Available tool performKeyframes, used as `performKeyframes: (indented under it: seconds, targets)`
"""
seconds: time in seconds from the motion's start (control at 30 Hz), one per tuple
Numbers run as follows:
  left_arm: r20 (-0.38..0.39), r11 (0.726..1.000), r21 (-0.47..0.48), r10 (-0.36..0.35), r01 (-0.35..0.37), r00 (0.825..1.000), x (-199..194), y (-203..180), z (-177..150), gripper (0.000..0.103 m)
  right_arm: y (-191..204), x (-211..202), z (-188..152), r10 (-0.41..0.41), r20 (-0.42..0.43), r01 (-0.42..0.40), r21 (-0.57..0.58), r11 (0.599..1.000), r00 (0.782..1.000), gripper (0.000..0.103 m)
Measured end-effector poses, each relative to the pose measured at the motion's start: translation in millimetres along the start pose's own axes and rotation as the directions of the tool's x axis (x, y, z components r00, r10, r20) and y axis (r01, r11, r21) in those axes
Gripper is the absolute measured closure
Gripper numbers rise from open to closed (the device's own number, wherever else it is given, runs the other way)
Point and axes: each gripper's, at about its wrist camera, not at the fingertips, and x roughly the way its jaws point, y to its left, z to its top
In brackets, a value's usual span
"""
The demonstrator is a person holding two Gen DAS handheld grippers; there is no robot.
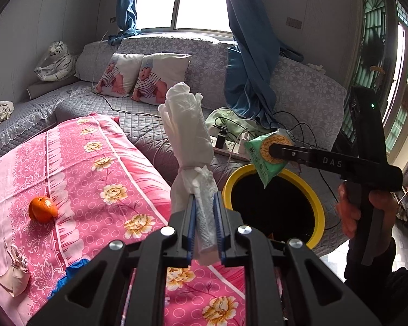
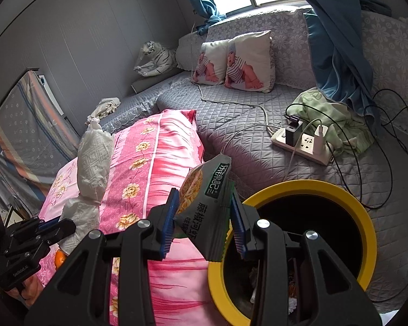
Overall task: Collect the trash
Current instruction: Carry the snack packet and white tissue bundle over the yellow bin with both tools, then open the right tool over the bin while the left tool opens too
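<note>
2 readable marks: "DAS" on right hand-held gripper [image 1: 277,150], "GenRobot.AI" on left hand-held gripper [image 2: 65,224].

Wide open mouth of the yellow-rimmed bin [image 2: 307,190] unobstructed from above, pink quilt [image 2: 152,163] pressed against its left side, power strip [image 2: 302,146] and loose black cables [image 2: 372,163] cluttering the sofa beyond, far right.

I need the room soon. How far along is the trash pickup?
Done: some rubbish already lies inside the yellow-rimmed bin. In hand: the left gripper holds a tied wad of tissue, the right gripper a snack packet by the bin. Left: a crumpled paper on the pink cover; the orange may stay.
</note>
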Motion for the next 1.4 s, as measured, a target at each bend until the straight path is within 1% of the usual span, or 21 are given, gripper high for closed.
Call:
performKeyframes:
  seconds: [0.37, 0.6, 0.93, 1.23, 1.4]
  targets:
    - [-0.032, 0.996, 0.051, -0.073, 0.075, 0.997, 32.8, -33.8, 8.2, 0.091, -38.7, -11.1, -1.1, -0.070, 0.024, 0.068, 0.068, 0.995, 0.997, 0.068]
    - [-0.062, 0.989, 0.082, -0.116, 0.121, 0.991, 57.3, -56.3, 13.3, 0.091, -62.9, -16.2, -1.2, -0.114, 0.035, 0.109, 0.109, 0.988, 0.993, 0.068]
    - [-0.133, 0.982, 0.104, -0.146, 0.160, 0.980, 95.4, -82.4, 10.1, 0.091, -98.8, -7.3, -9.2, -0.165, 0.003, 0.162, 0.173, 0.971, 0.986, 0.068]
    - [-0.203, 0.981, 0.079, -0.159, 0.178, 0.966, 133.2, -93.9, 6.5, 0.091, -121.1, 8.0, -20.0, -0.191, -0.032, 0.193, 0.219, 0.956, 0.981, 0.068]
    - [-0.230, 0.981, 0.078, -0.158, 0.180, 0.960, 145.9, -98.8, -0.2, 0.091, -131.0, 16.5, -25.9, -0.199, -0.057, 0.207, 0.239, 0.949, 0.978, 0.068]
